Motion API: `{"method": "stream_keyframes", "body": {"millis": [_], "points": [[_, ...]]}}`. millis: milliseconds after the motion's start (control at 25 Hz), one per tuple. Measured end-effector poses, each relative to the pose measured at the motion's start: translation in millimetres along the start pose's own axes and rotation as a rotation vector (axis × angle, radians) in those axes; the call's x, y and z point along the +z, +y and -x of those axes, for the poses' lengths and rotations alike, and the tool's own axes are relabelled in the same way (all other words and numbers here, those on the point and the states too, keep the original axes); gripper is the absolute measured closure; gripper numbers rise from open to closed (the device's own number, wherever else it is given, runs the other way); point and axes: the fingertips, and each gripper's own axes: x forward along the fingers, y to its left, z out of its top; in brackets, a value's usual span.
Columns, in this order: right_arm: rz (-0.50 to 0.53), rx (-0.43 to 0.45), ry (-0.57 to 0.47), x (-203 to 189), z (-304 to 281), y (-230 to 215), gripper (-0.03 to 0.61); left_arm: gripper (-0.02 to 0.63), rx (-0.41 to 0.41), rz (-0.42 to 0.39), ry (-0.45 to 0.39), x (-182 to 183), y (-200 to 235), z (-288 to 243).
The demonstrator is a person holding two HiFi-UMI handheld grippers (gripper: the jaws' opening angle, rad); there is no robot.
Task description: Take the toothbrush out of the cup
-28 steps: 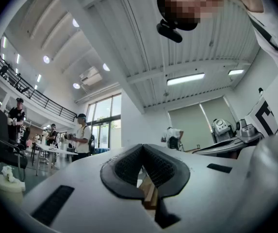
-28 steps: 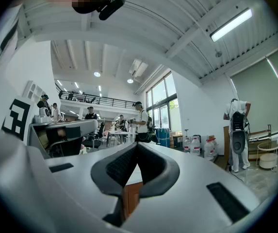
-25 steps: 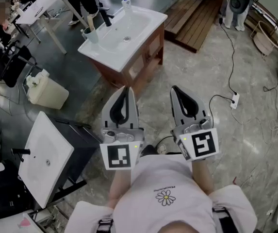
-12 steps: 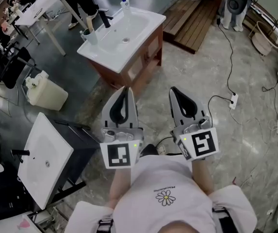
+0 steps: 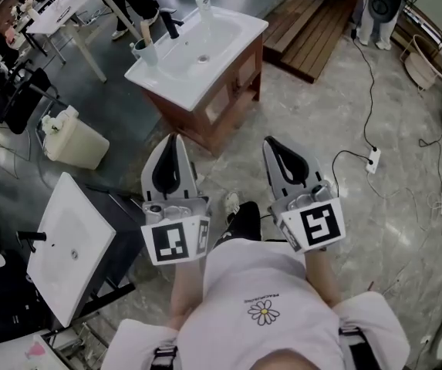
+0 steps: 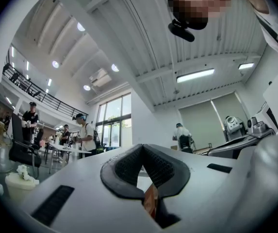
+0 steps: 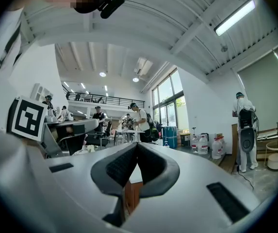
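Note:
A pale cup (image 5: 146,53) stands on the back left corner of the white sink basin (image 5: 228,33), with a toothbrush (image 5: 144,31) upright in it. Both grippers hang over the floor, well short of the wooden vanity. My left gripper (image 5: 173,139) is shut, with its fingertips together and nothing between them. My right gripper (image 5: 270,142) is shut and empty too. In the left gripper view my left gripper (image 6: 142,147) shows dark pads that meet at the tip. The right gripper view shows my right gripper (image 7: 137,144) the same way. Neither gripper view shows the cup.
A black faucet (image 5: 170,25) and a soap bottle (image 5: 202,0) stand on the basin's back rim. A second white sink (image 5: 66,245) sits at the lower left, next to a white canister (image 5: 74,139). A cable with a power strip (image 5: 373,158) lies on the floor at right. People stand in the background.
My left gripper has moved left in the head view and now stands further from the right one. A shoe has come into sight between the grippers. The sink sits slightly lower in the frame.

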Motion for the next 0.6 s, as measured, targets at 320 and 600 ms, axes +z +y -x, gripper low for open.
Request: {"method": "stream_keyframes", "body": {"millis": [320, 600], "points": [[0.051, 0.022, -0.024, 3.0, -20.3, -15.6, 0.566, 0.598, -0.003, 0.002, -0.003, -3.8, -2.8, -33.1], [0.042, 0.015, -0.019, -6.4, -46.3, -41.0, 0.566, 0.598, -0.047, 0.022, 0.006, -20.4, -12.1, -73.0]]}}
